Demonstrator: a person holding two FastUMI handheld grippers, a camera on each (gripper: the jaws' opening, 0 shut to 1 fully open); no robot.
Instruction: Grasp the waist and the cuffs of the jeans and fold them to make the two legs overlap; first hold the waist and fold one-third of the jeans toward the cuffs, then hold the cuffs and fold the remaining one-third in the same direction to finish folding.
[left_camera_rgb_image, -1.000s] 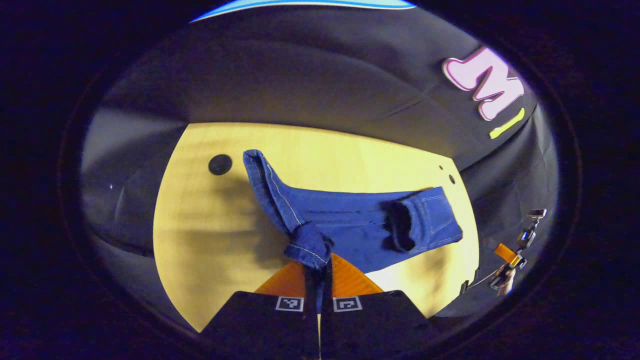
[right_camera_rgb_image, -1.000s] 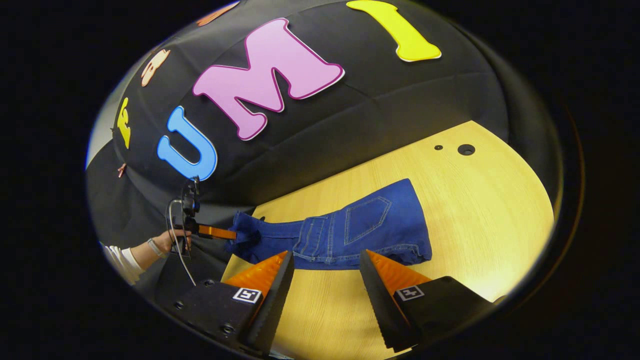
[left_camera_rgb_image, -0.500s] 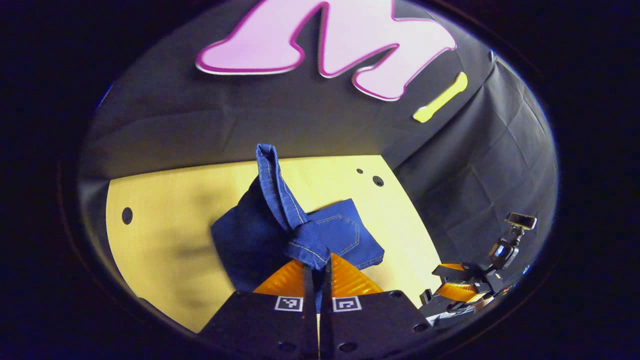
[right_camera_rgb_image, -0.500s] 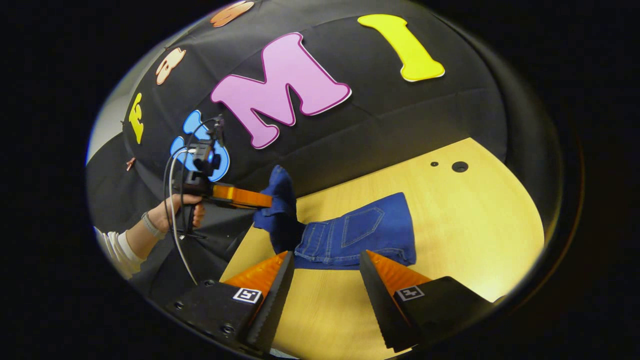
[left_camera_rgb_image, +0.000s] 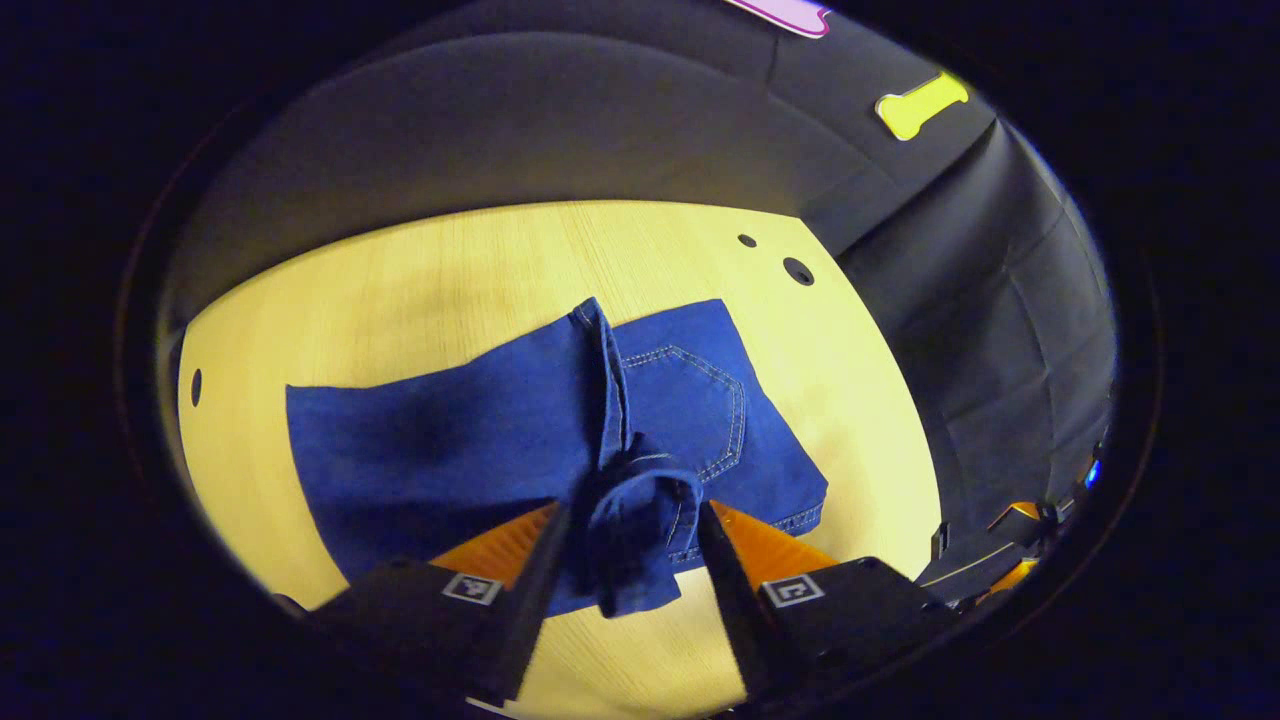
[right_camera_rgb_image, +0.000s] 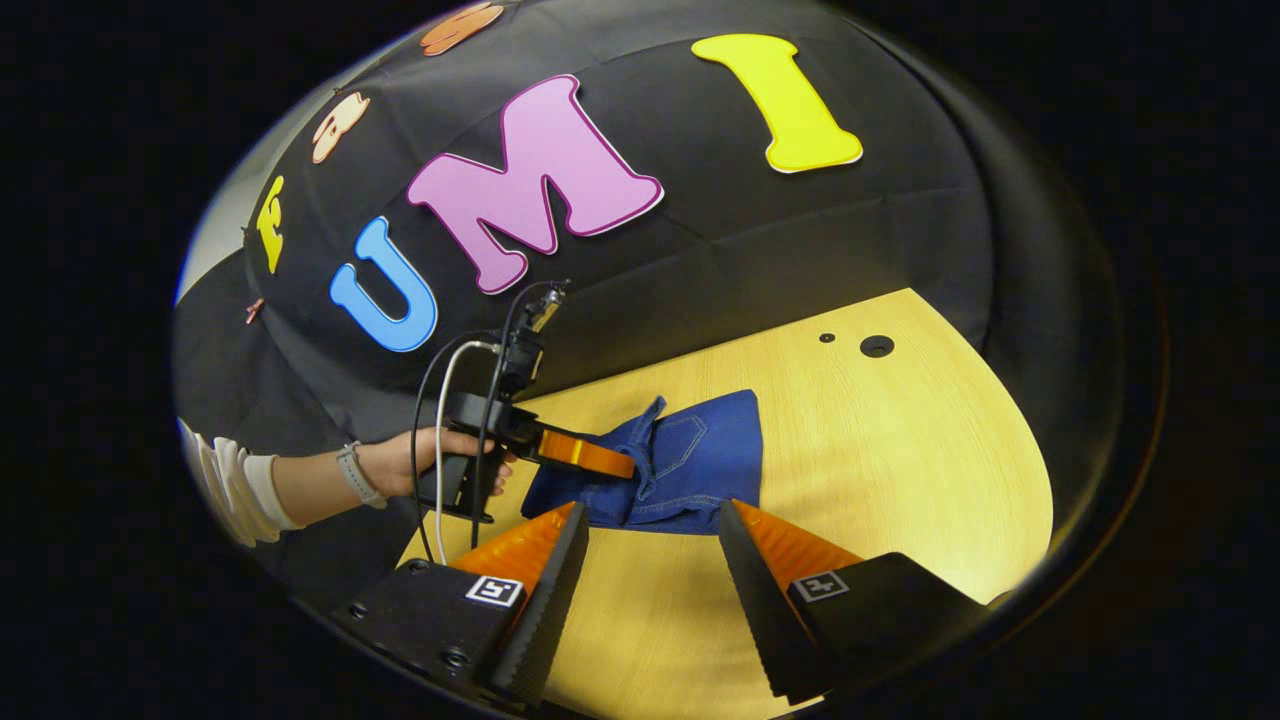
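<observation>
Table (left_camera_rgb_image: 420, 270): jeans (left_camera_rgb_image: 450, 440) folded compact, cuffs (left_camera_rgb_image: 640, 520) loose between left gripper (left_camera_rgb_image: 625, 560) jaws, apart; right gripper (right_camera_rgb_image: 645, 560) apart, idle. Folding nearly done.

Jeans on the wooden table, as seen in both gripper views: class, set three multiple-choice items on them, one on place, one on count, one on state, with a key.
1. Where do the jeans lie?
A. on the table
B. on the floor
C. over a chair

2. How many round holes show in the table beyond the jeans in the right gripper view?
A. none
B. two
C. five

3. How are the left gripper fingers?
A. pressed together
B. spread, cuff bunched between them
C. gripping a cable

Key: 1 A, denim rests on the wood; 2 B, a small one and a larger one side by side; 3 B, a wide gap holds the loose cuff.
</observation>
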